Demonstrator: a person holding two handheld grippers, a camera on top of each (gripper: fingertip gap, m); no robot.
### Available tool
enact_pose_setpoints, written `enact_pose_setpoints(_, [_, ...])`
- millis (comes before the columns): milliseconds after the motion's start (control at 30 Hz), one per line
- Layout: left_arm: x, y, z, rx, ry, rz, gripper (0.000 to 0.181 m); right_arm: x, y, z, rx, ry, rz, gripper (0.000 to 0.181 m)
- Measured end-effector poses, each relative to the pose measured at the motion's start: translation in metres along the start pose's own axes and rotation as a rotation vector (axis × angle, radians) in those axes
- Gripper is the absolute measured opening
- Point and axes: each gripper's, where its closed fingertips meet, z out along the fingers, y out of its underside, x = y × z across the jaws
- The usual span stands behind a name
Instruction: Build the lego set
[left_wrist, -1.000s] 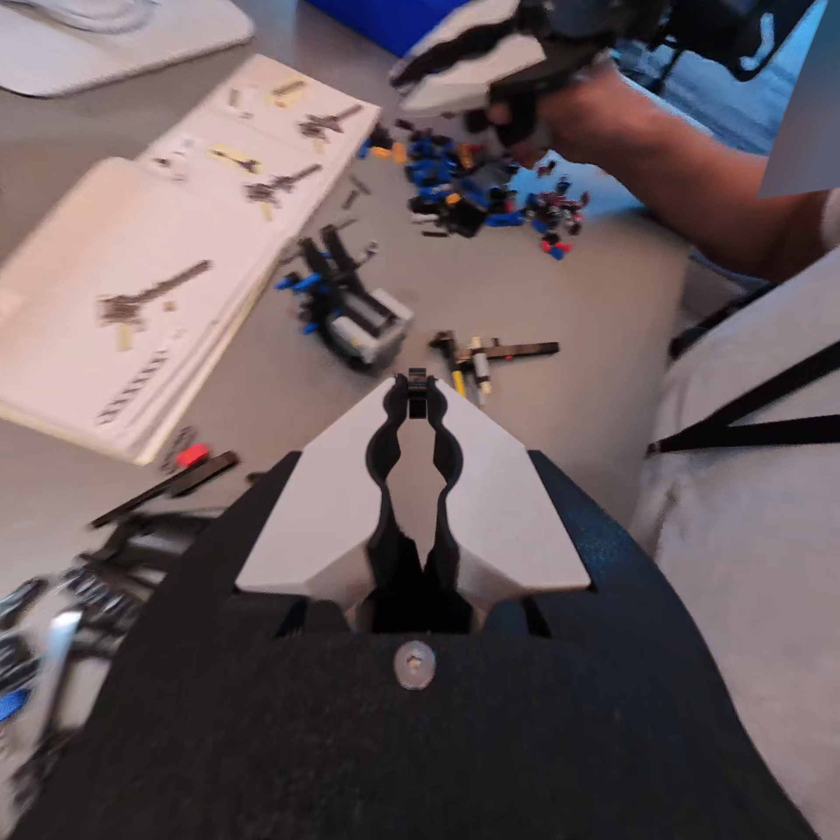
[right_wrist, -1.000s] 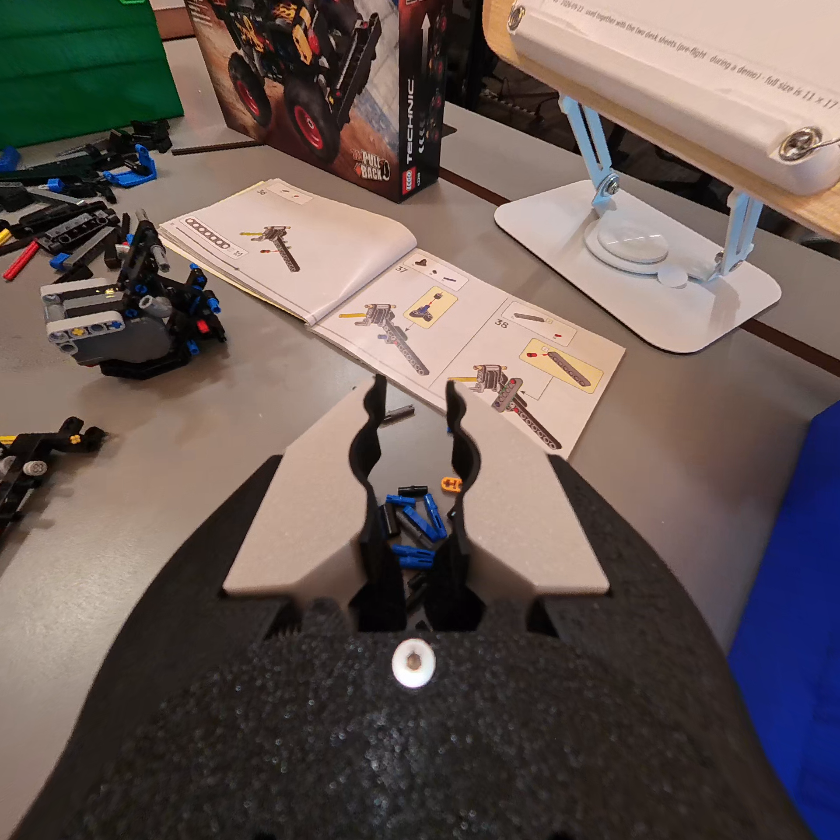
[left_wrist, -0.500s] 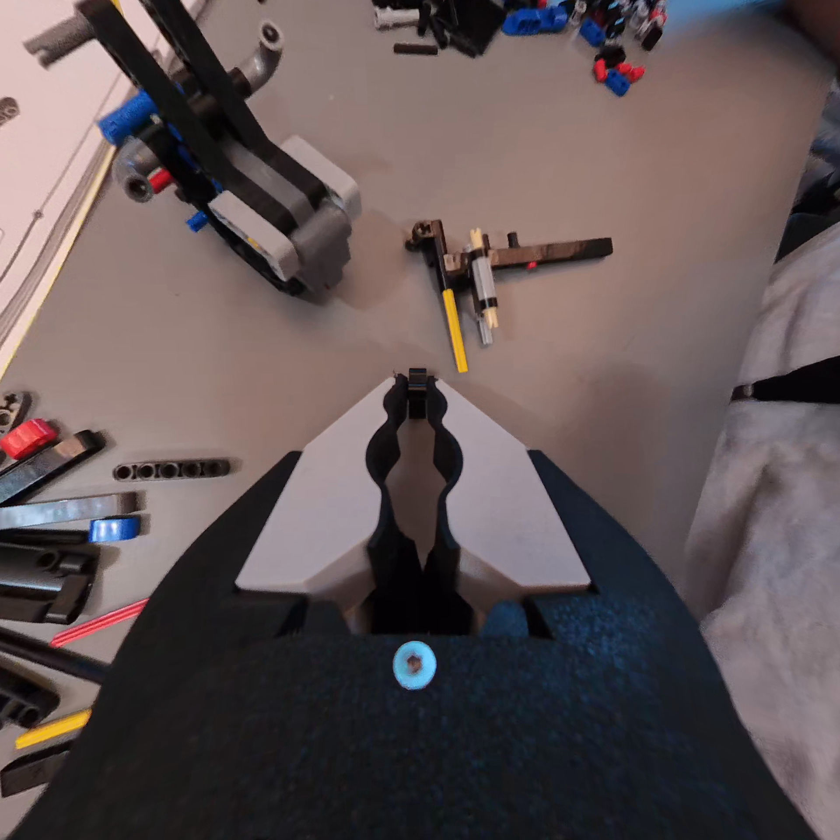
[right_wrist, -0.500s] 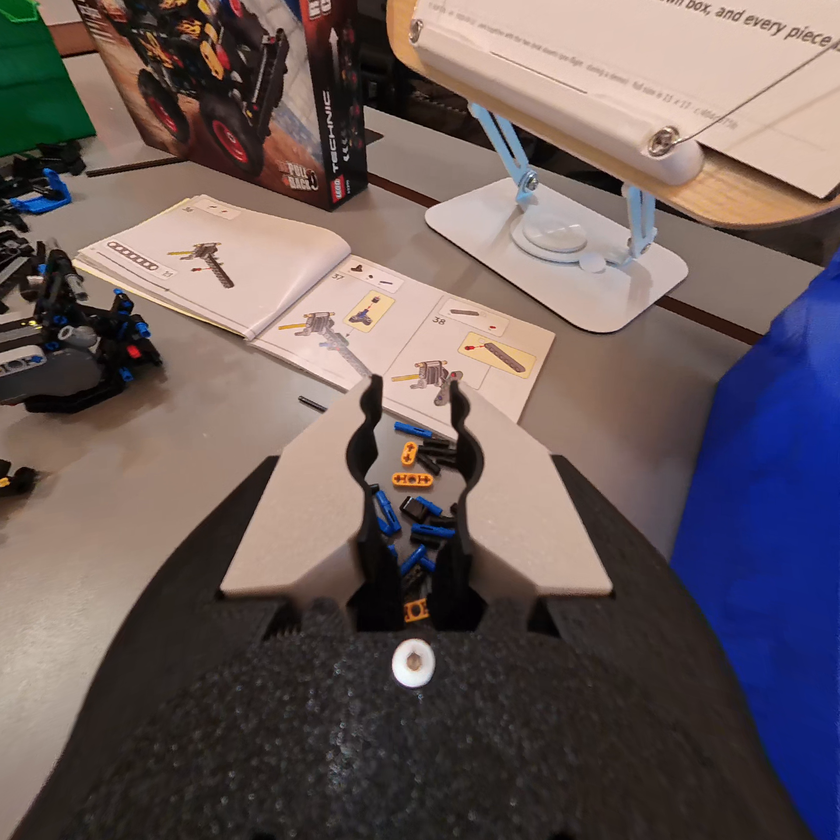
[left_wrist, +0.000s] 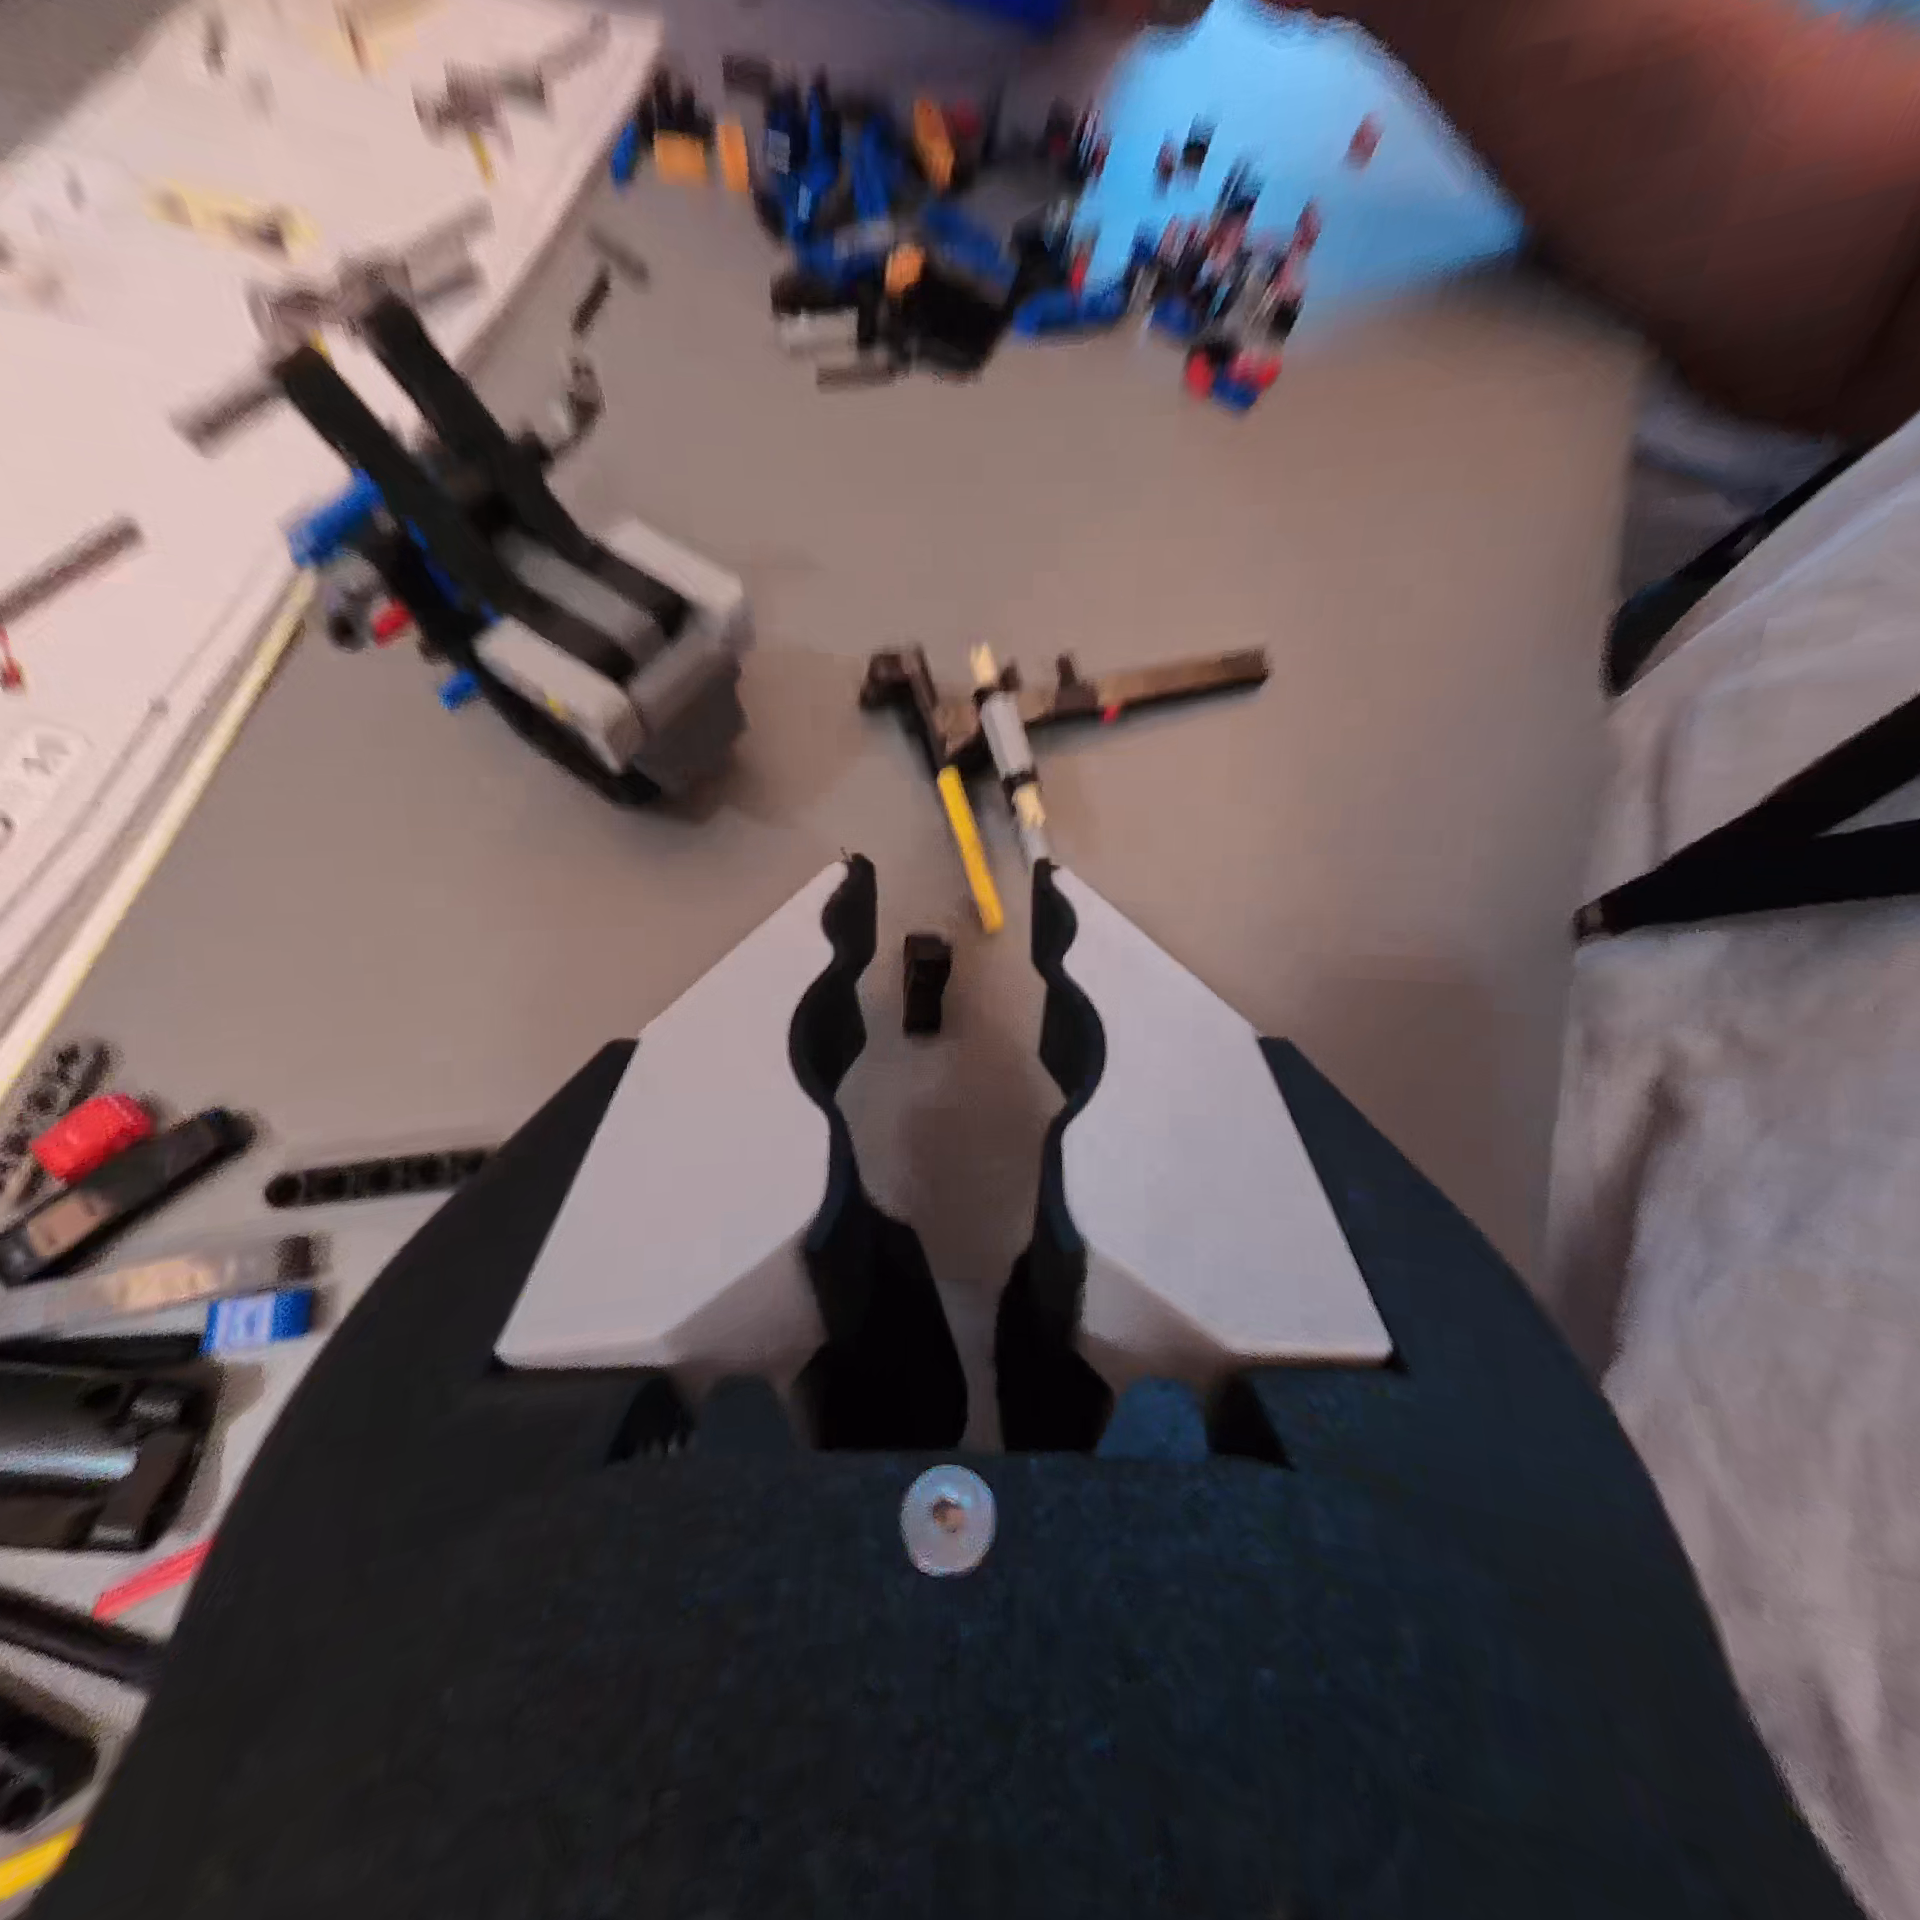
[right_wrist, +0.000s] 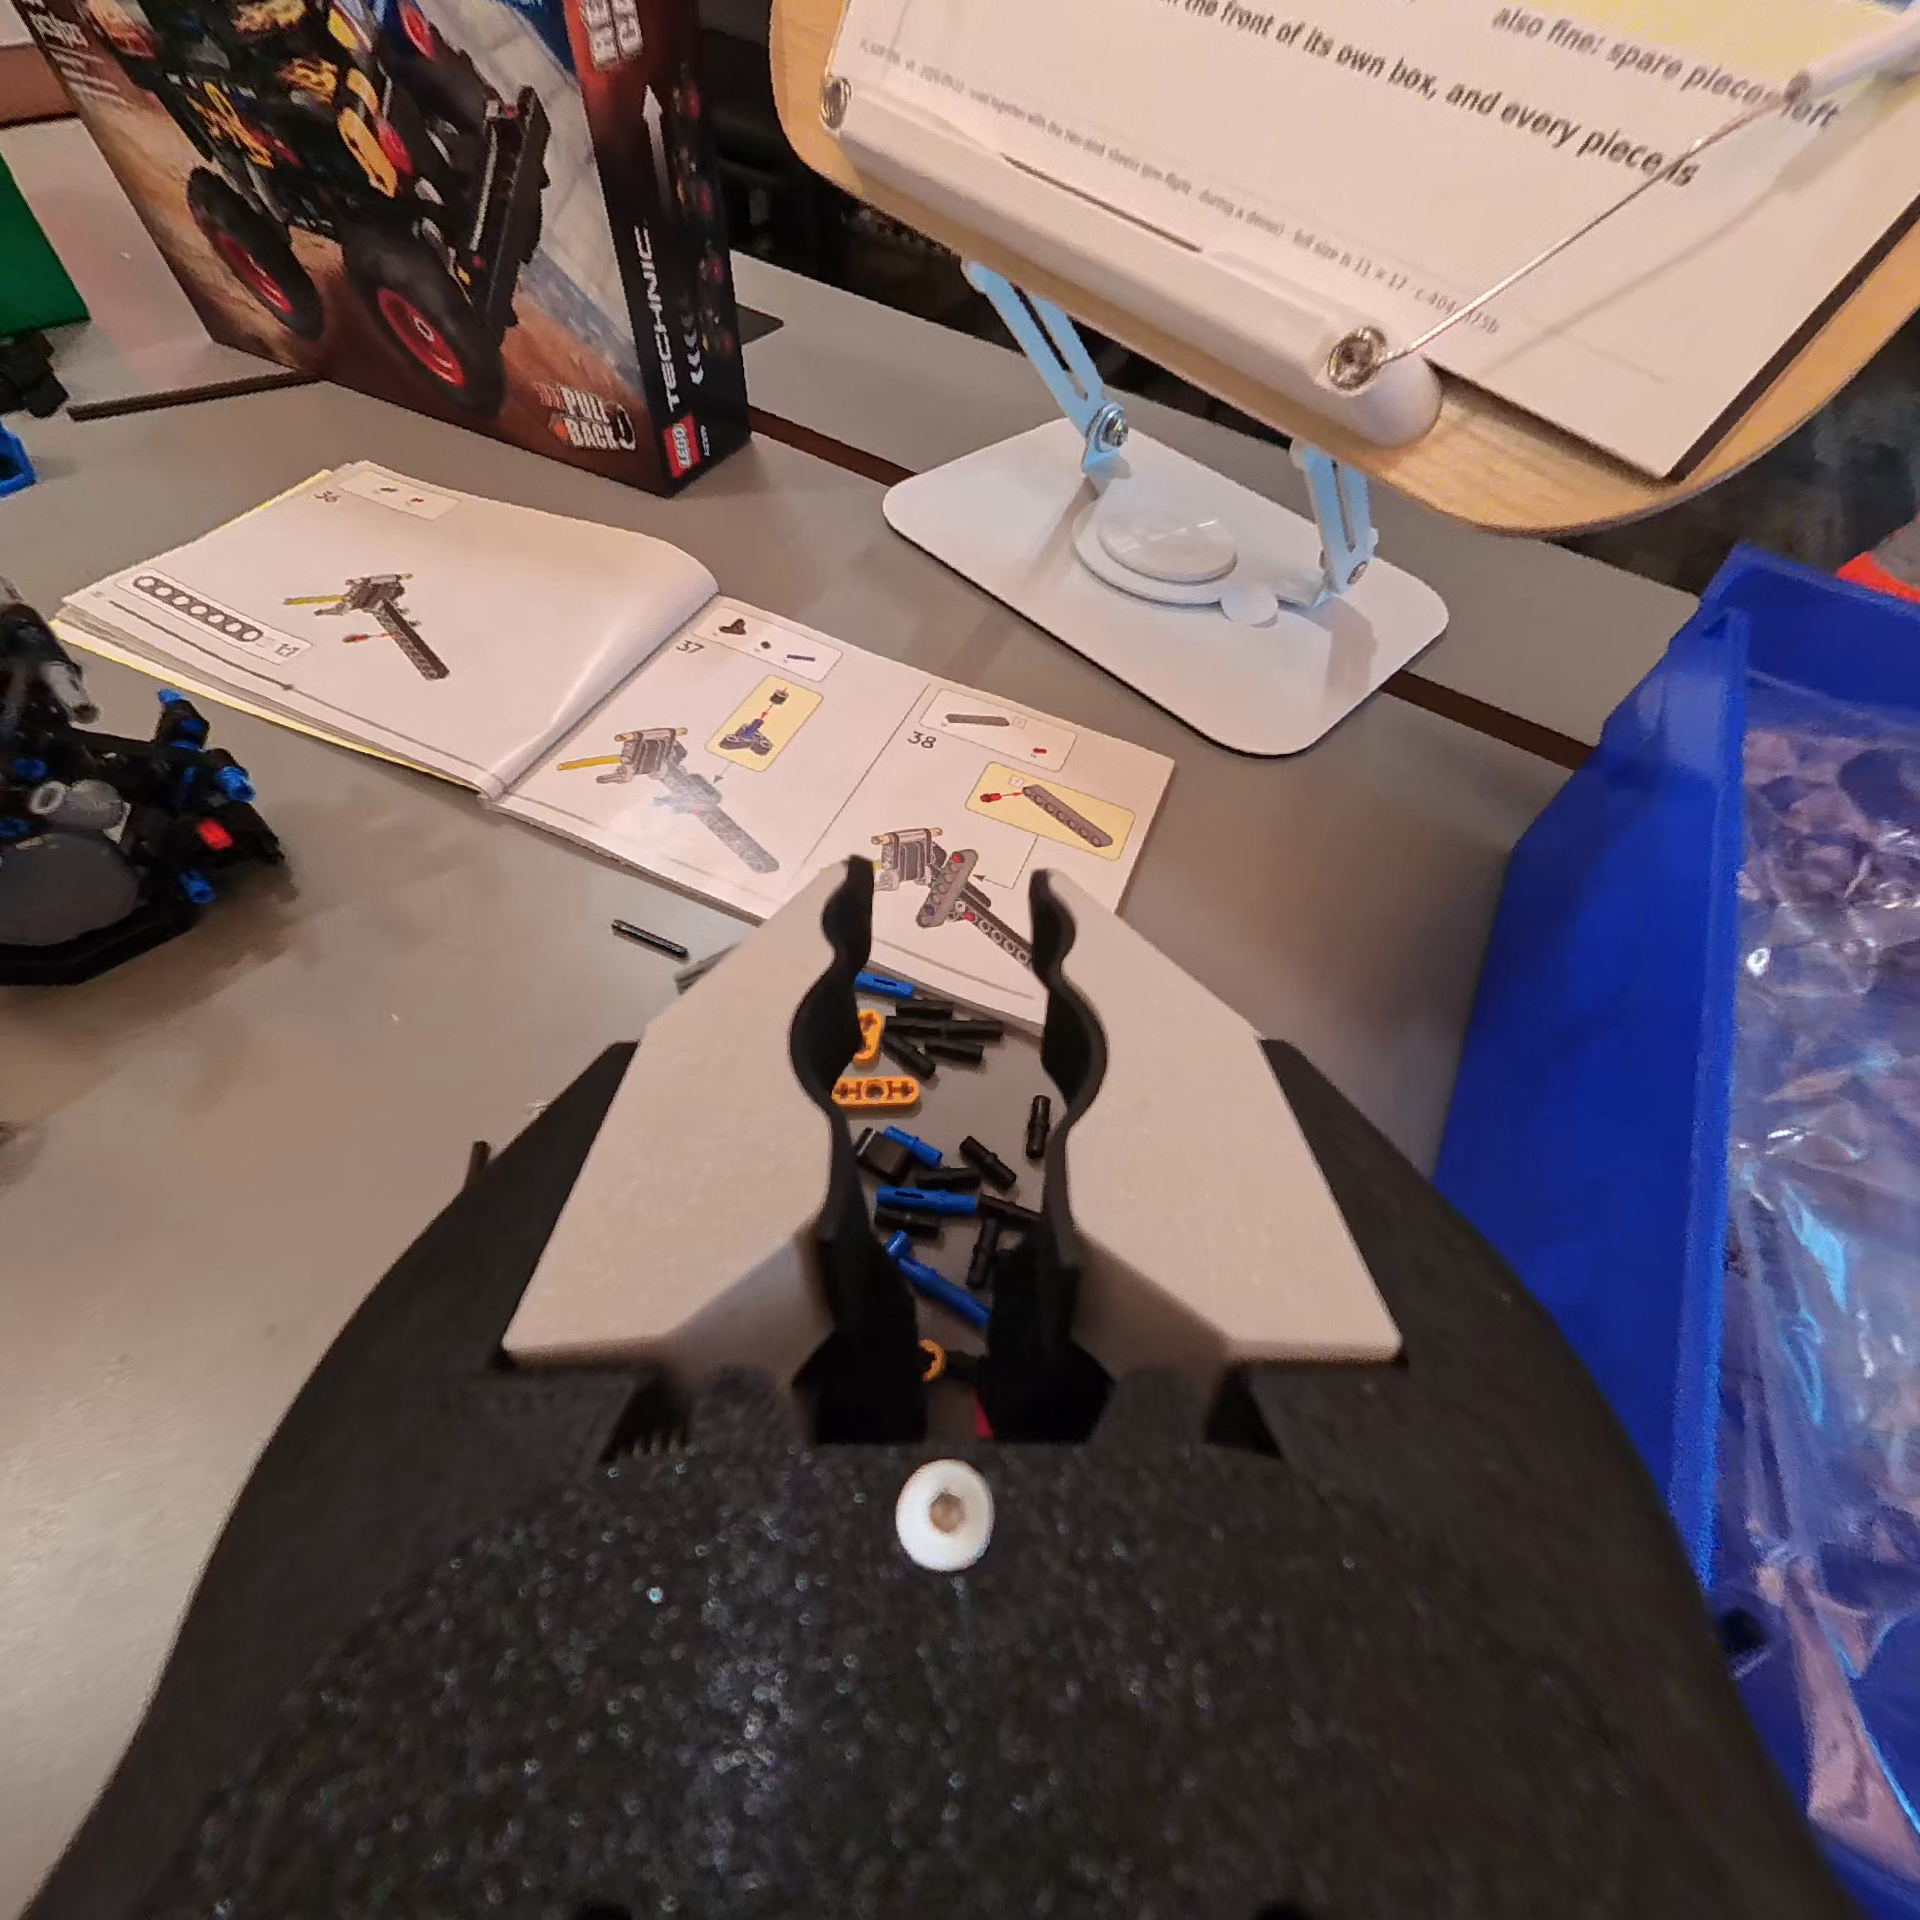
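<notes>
Between the parted fingers of your left tool, a small black connector lies loose on the tabletop, just short of the black beam subassembly with its yellow axle. Nudge it and it may skid away. Your right tool, also open and empty, hovers over the pile of blue and black pins; closing there risks pinching several at once.

Beyond the grey and black model, the pile of small pieces is smeared by blur. The blue bin is cut off by the frame edge.
</notes>
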Motion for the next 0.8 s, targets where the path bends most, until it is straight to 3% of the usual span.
enact_pose_setpoints(33, [0.002,-0.011,-0.006,0.076,0.017,0.004,0.028,-0.001,-0.002,-0.002,0.008,0.002,-0.002,0.029])
enact_pose_setpoints(167, [-0.013,-0.047,-0.039,0.391,-0.014,0.018,0.027,-0.001,-0.01,-0.01,0.027,0.017,-0.017,0.029])
enact_pose_setpoints(300, [-0.042,-0.059,-0.065,0.559,-0.089,-0.038,0.031,0.007,-0.015,-0.019,0.039,0.062,-0.03,0.028])
enact_pose_setpoints(433, [-0.067,-0.053,-0.079,0.566,-0.221,-0.045,0.03,0.008,-0.02,-0.029,0.055,0.02,0.031,0.026])
enact_pose_setpoints(567, [-0.077,-0.042,-0.077,0.542,-0.254,-0.089,0.028,-0.003,-0.021,-0.055,0.078,-0.059,0.115,0.028])
enact_pose_setpoints(800, [-0.078,-0.036,-0.058,0.463,-0.177,-0.153,0.028,0.018,0.063,-0.114,-0.126,0.091,0.127,0.027])
